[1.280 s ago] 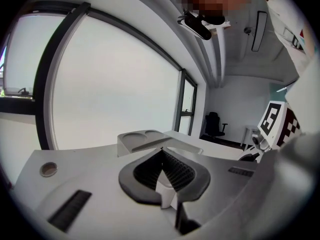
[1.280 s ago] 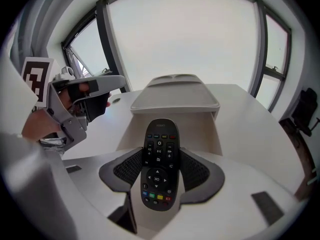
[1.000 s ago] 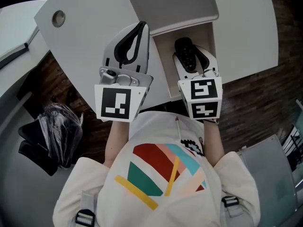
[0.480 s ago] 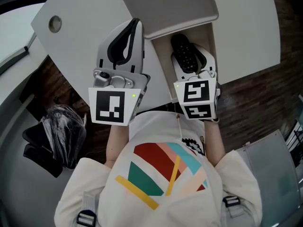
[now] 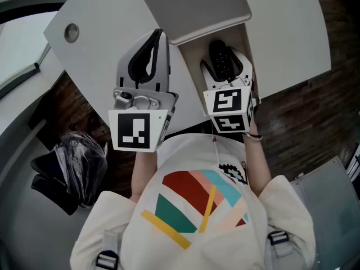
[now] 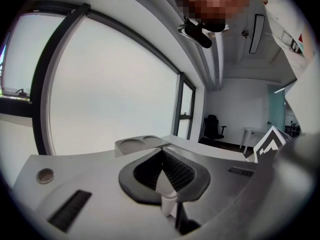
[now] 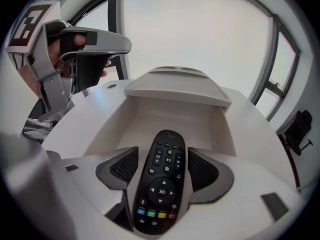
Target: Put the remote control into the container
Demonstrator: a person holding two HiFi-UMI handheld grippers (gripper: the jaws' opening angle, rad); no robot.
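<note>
Now we are at the release: our right gripper (image 7: pixel 162 170) has just been opening its jaws, which stand wide with the remote control (image 7: pixel 161 189) loose between them, the container (image 7: pixel 165 116) around and ahead, so next we likely withdraw straight up.

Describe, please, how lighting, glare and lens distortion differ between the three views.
Head view: even, soft light, sharp on the white table, with little distortion. Left gripper view: strong fisheye bending, dark corners, and the window blown out to plain white. Right gripper view: the same fisheye curve and a washed-out window, yet the remote control is crisp, and the container sits in soft shade.
</note>
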